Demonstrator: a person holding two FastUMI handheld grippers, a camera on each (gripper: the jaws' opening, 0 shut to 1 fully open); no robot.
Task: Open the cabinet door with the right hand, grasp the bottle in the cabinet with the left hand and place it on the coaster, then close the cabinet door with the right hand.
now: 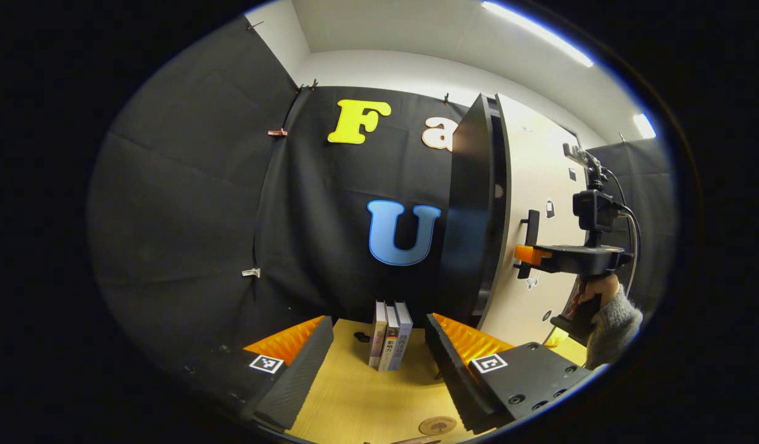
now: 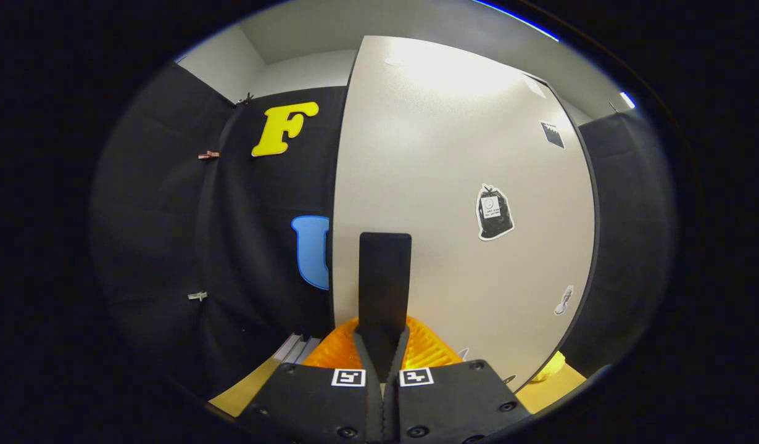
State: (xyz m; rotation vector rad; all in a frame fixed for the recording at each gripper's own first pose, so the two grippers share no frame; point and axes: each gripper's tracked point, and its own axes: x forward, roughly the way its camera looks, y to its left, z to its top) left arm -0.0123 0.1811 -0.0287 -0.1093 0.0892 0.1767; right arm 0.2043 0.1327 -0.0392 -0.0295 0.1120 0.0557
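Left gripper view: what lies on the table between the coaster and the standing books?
Nothing lies there. In the left gripper view, the table is bare wood from the coaster up to the books.

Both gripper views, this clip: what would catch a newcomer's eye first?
In the right gripper view, the pale cabinet door looms large, with the right gripper shut on its black handle. In the left gripper view the same door stands slightly ajar on the right. There the left gripper is open above the wooden table, with three upright books ahead and a round coaster near the bottom.
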